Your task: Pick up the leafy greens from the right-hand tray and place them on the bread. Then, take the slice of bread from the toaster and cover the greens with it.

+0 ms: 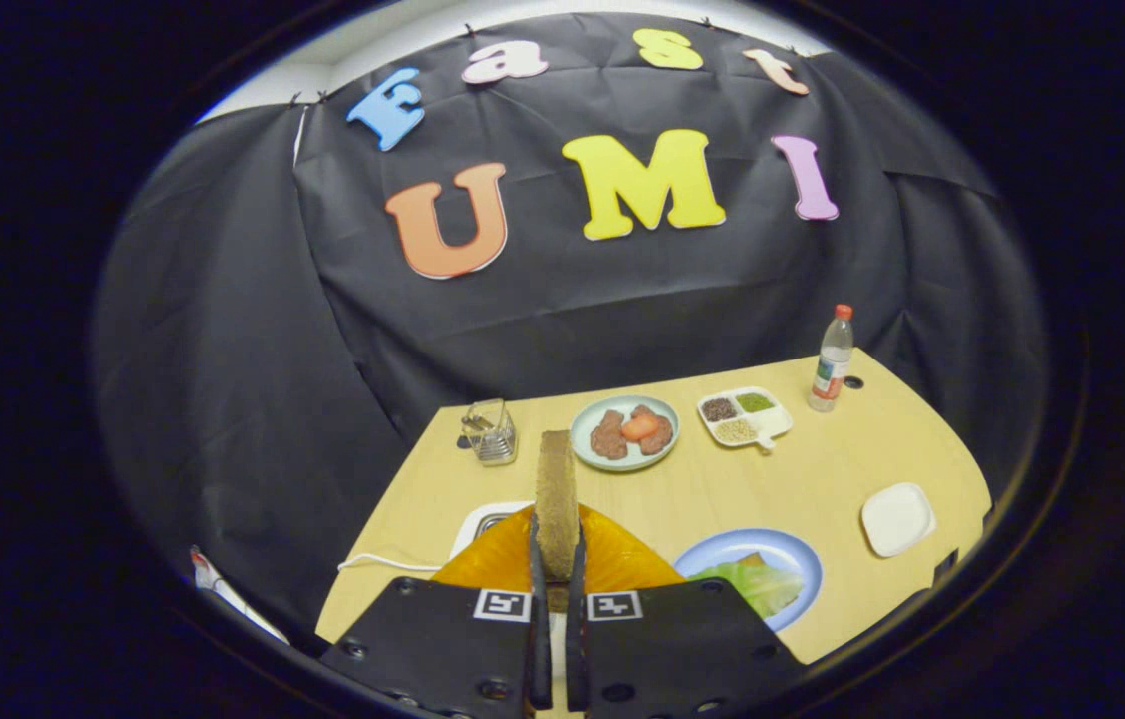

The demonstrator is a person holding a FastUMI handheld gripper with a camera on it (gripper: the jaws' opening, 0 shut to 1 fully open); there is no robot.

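- Between the fingers (554, 569): a brown bread slice (556, 499), upright on edge, clamped from both sides; its top stands above the fingertips.
- Just under and behind the slice: an orange toaster (492, 559), its white edge (482, 517) showing on the left; whether the slice is touching the slot cannot be told.
- From the toaster's left: a white cord (382, 565) running over the table (822, 459).
- Right of the fingers, near: a blue plate (772, 551) carrying leafy greens (757, 584) over a bit of brown bread (744, 561); partly hidden by the gripper body.
- Further right, near the table's edge: a small white square tray (897, 518).
- Beyond the slice, mid-table: a pale green plate (587, 444) with brown meat pieces (609, 436) and one orange piece (639, 426).
- Just right of that plate: a white divided tray (767, 431) with dark, green and pale fillings in separate compartments.
- Far right corner: a clear bottle (833, 362) with a red cap, upright.
- Far left of the table: a clear glass holder (490, 431), contents too small to tell.
- Behind the table: black cloth wall (253, 330).
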